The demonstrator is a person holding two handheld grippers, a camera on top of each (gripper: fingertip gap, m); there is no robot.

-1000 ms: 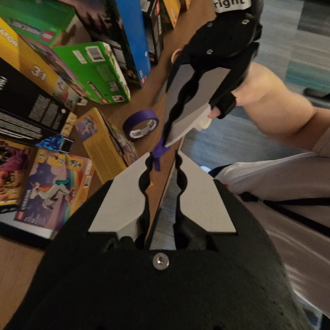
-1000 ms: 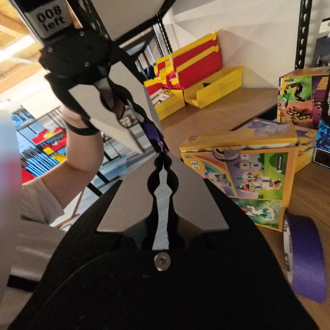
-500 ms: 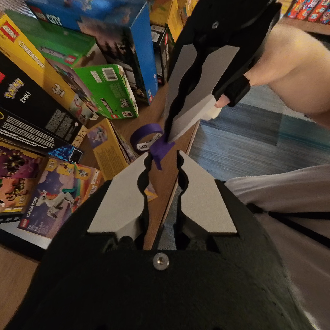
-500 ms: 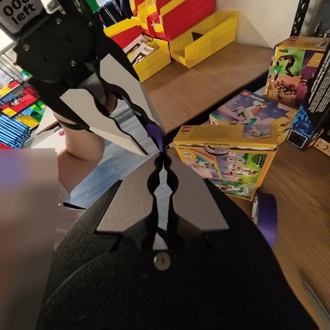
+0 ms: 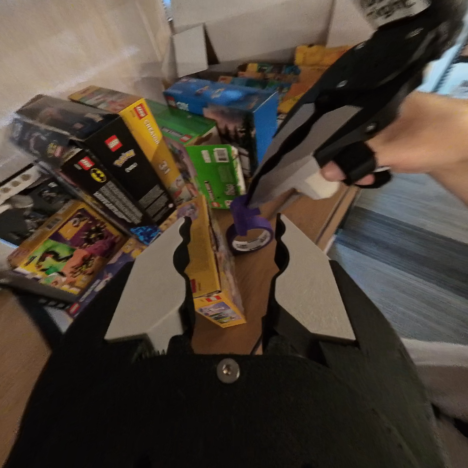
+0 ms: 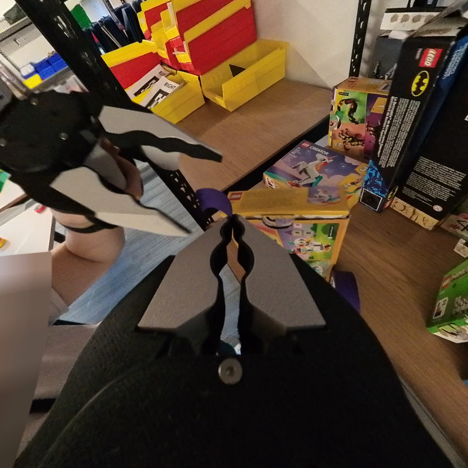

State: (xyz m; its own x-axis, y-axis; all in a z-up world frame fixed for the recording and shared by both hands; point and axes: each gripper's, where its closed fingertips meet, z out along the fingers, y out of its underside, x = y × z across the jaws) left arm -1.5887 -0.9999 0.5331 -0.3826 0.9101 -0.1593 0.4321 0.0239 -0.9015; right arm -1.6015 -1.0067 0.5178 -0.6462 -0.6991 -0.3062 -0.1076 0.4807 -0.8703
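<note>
My right gripper point(image 6: 233, 218) is shut on a short curled strip of purple tape point(image 6: 215, 199) and holds it in the air above the shelf edge. It also shows in the left wrist view point(image 5: 249, 202), with the strip point(image 5: 241, 214) hanging over a purple tape roll point(image 5: 250, 238) that lies on the wooden shelf. My left gripper point(image 5: 231, 219) is open and empty, above a yellow toy box point(image 5: 211, 266) next to the roll. In the right wrist view the left gripper point(image 6: 204, 195) is just left of the strip, and the roll point(image 6: 348, 288) is partly hidden behind my finger.
Several toy boxes crowd the wooden shelf point(image 5: 307, 215): black ones point(image 5: 131, 177), a green one point(image 5: 217, 174), a blue one point(image 5: 228, 106). Yellow and red bins point(image 6: 243, 73) stand at the shelf's far end. A black rack post point(image 6: 83, 65) and the shelf edge are close by. The grippers are tip to tip, or close to it.
My left gripper has opened wider and drawn back from the tape strip, turning towards the boxes. My right gripper stays shut on the strip, which now curls free.
</note>
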